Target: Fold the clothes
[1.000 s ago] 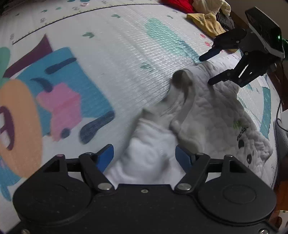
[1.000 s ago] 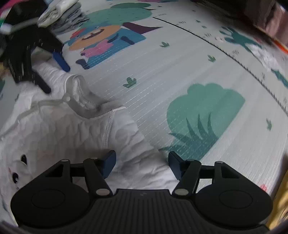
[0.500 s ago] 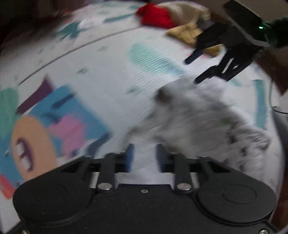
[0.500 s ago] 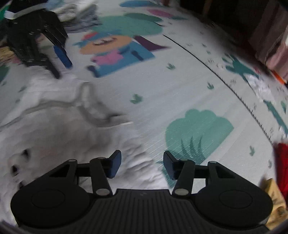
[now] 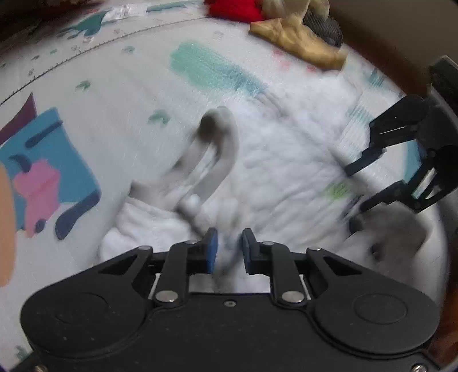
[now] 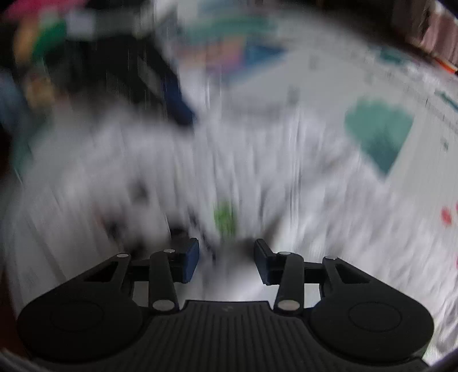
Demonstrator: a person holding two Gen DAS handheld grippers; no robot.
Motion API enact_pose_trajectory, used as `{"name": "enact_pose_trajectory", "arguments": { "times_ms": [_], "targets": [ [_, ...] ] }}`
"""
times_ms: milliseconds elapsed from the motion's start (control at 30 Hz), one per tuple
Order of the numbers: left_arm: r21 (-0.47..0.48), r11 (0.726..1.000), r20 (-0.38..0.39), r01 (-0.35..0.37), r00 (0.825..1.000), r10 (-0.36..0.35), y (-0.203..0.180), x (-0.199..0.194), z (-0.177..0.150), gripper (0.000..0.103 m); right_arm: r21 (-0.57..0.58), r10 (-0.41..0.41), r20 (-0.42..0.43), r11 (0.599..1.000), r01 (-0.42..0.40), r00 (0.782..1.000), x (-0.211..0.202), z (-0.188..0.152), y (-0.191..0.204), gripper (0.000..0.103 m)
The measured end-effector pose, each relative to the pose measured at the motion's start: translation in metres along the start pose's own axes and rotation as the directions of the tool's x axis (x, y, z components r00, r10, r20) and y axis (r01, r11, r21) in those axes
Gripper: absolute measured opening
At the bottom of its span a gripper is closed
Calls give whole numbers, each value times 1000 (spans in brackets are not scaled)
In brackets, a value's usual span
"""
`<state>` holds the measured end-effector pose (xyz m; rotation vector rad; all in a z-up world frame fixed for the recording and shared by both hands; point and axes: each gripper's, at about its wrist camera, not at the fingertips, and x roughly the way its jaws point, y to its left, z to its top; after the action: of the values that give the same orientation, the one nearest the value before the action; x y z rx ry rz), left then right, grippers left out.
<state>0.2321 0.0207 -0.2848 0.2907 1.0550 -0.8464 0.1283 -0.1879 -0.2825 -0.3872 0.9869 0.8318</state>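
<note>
As your left wrist view shows it, the white quilted garment with grey trim lies spread and rumpled on the printed play mat, toward the mat's near right side, with no finished fold in it, so I judge the task barely begun. Your left tool is nearly closed, its blue pads pinching white fabric at the garment's near edge. Your right tool hangs over the garment's right part, fingers apart. Count one white garment and two tools; at the mat's far right corner sits one heap of unfolded clothes with red, yellow and dark pieces, too bunched to number. All of it is left to fold.

In your right wrist view, badly blurred, the right tool is about half open and closing, with white fabric below the gap; you cannot tell whether the pads touch it.
</note>
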Motion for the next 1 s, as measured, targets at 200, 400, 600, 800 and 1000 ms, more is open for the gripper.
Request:
{"name": "enact_pose_trajectory", "arguments": {
  "times_ms": [200, 400, 600, 800, 1000],
  "targets": [
    [-81, 997, 47, -4, 999, 8, 5, -34, -4, 40, 58, 5, 53, 998, -8, 999, -33, 5, -21, 48],
    [-387, 922, 158, 10, 986, 55, 23, -98, -68, 47, 439, -238, 87, 881, 177, 967, -82, -22, -115, 49],
    [-687, 726, 196, 2, 964, 182, 23, -134, -160, 47, 750, -435, 10, 599, 282, 900, -118, -83, -157, 55],
    [-924, 369, 235, 105, 916, 326, 48, -148, -237, 47, 893, -383, 25, 423, 152, 923, -109, -118, -163, 60],
    [-966, 176, 250, 188, 853, 459, 59, -148, -267, 47, 899, -360, 45, 421, 119, 932, -99, -110, -166, 68]
  ]
}}
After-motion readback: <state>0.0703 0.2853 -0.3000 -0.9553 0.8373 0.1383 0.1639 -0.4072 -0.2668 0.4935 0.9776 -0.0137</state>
